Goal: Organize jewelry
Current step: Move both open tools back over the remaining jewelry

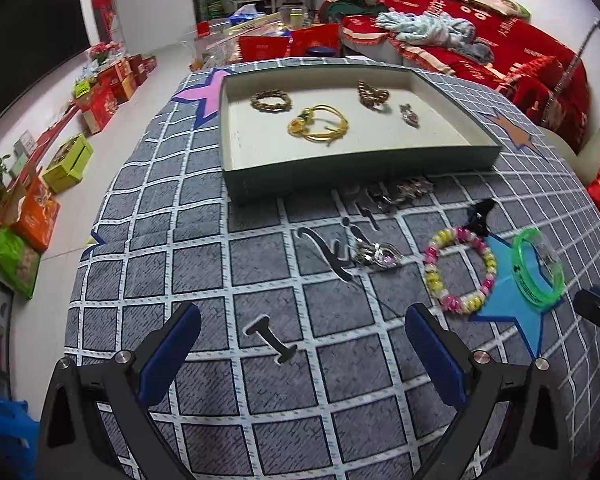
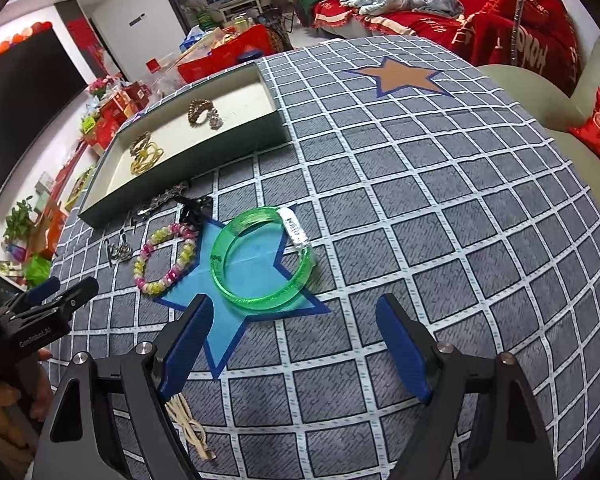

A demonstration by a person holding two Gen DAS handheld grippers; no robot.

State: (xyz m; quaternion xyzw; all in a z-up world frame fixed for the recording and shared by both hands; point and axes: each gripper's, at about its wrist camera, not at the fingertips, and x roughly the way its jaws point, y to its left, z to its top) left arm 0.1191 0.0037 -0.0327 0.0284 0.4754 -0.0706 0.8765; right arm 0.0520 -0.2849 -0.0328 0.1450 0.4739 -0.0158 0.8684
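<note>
Green bangle [image 2: 262,258] on blue star [image 2: 236,280] | right fingers [image 2: 400,350] apart, near

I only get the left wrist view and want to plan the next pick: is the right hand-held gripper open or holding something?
Observer: The right hand-held gripper is open, with nothing between its fingers.
Operator: What lies ahead of it?
Observer: The green bangle lies flat on the blue star, just ahead of the gap and nearer the left finger.
Operator: Is there anything closer in that I am missing?
Observer: Yes, a beige cord lies on the cloth under the base of that left finger.
</note>
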